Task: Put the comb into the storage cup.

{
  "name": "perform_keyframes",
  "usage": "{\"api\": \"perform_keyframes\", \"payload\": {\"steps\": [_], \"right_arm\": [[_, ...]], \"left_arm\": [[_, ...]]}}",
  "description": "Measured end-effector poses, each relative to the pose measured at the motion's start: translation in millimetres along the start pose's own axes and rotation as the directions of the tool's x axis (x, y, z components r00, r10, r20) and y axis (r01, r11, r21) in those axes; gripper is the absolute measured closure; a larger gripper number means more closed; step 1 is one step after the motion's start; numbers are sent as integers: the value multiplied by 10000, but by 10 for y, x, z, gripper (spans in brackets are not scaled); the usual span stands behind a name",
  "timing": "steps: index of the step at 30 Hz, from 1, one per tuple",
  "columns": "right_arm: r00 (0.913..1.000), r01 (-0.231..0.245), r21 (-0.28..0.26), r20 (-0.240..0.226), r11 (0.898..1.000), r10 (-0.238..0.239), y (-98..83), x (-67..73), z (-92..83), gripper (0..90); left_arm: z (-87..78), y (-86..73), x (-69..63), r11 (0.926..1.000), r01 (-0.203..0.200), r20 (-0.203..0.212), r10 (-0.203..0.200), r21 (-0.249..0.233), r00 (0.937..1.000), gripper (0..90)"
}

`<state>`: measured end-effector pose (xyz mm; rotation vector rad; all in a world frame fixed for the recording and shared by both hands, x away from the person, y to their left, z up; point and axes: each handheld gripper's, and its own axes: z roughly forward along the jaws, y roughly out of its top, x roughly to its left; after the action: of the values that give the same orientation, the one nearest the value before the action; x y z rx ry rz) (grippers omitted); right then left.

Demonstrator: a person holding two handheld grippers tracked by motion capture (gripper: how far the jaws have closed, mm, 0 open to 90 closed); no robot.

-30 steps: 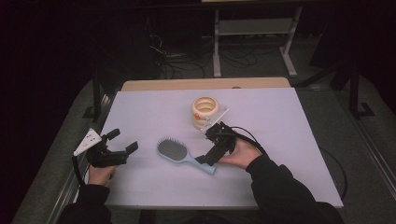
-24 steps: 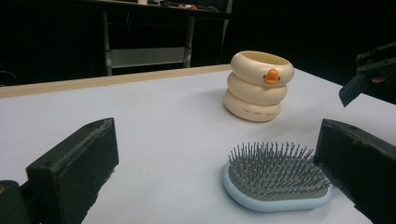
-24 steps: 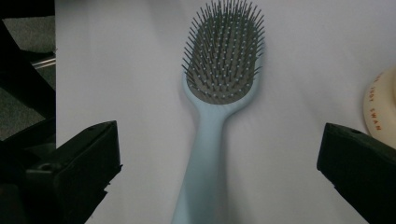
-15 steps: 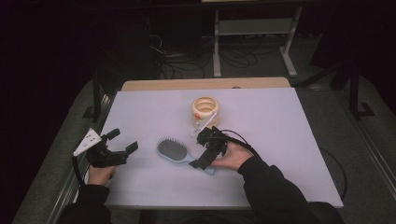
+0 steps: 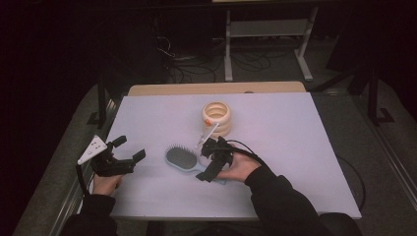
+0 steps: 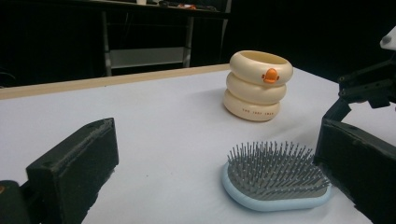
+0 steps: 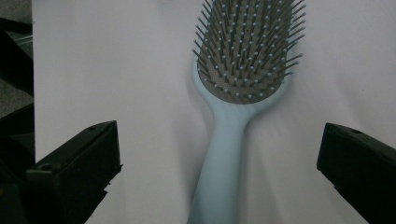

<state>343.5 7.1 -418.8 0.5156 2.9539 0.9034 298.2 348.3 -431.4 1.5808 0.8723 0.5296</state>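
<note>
The right gripper (image 5: 209,164) has dropped down over the handle of the hairbrush (image 5: 183,160) in the last second. A moment back it was hanging higher up, closer to the stacked-ring holder (image 5: 217,117); now it sits low with its jaws spread wide, one on each side of the handle. In the right gripper view the pale blue handle runs straight up the middle of the gap, and neither jaw is touching it yet. So it looks like the approach is basically done and the squeeze is what's left.

The brush itself hasn't budged. It lies bristles up on the white table (image 5: 305,147), roughly mid-table and a bit toward the near edge, with the cream holder standing further back toward the far edge.

The left gripper (image 5: 129,150) is parked near the left edge, jaws apart and holding nothing, same spot as before. It's aimed toward the brush head, probably just waiting.
</note>
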Motion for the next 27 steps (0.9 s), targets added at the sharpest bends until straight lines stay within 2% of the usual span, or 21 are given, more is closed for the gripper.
{"api": "perform_keyframes", "payload": {"steps": [10, 13, 17, 18, 24, 25, 27], "right_arm": [[10000, 67, 563, 7, 9984, -68, 8, 12, 172, 0], [10000, -34, 822, -69, 9966, 40, 7, 5, 239, 44], [9999, -85, 863, -65, 9962, 90, 9, -8, 270, 83], [9999, -100, 939, -3, 9955, 100, 11, -15, 284, 121], [9994, -337, 1159, 79, 9927, 330, 1, -48, 326, 158], [9989, -443, 1186, 216, 9919, 420, -1, -59, 336, 218], [9985, -492, 1226, 287, 9912, 460, -1, -64, 343, 252]], "left_arm": [[4, -1, -1, 10000, -13, 23, 13, 17, 10000, 0], [7, -2, -4, 10000, -16, 68, 16, 14, 10000, 0], [8, -2, -3, 10000, -13, 78, 13, 13, 10000, 0], [8, -3, -2, 10000, -9, 81, 8, 15, 10000, 0], [9, -2, -6, 10000, -28, 86, 28, 17, 10000, 0], [9, -3, -5, 10000, -17, 83, 17, 11, 10000, 0], [10, -3, -5, 10000, -18, 83, 18, 13, 10000, 0]]}}
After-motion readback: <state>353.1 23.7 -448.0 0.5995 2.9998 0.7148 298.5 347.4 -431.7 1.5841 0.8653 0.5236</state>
